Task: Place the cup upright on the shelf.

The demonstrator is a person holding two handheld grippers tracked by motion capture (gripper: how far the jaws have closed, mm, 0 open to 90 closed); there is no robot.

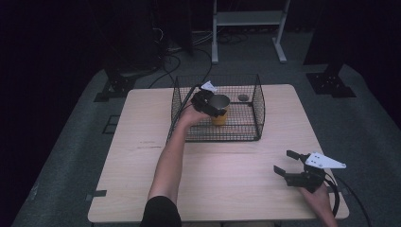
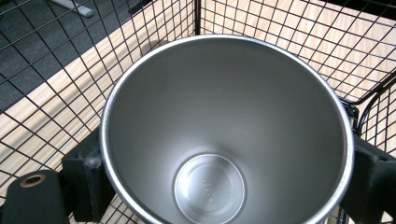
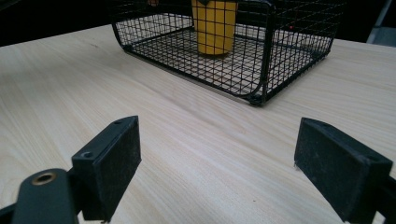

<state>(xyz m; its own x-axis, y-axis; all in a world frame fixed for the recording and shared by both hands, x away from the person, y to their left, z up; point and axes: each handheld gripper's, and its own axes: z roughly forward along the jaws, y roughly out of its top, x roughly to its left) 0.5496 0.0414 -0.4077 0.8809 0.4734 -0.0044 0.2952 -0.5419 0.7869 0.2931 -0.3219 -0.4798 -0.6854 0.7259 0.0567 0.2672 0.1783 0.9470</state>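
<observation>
Right hand-held gripper (image 1: 289,165) wide over table (image 1: 142,161), left hand-held gripper (image 1: 213,108) clamping yellow cup (image 1: 219,117) (steel-lined) inside wire basket (image 1: 257,111)

One table (image 1: 142,156) carries one wire basket (image 1: 257,111). In the basket stands one yellow cup (image 1: 219,117) with a steel inside, and one small dark round thing (image 1: 243,98) lies on the basket floor, too small to identify. Two grippers are in play: the left (image 1: 211,105) and the right (image 1: 289,165).
</observation>
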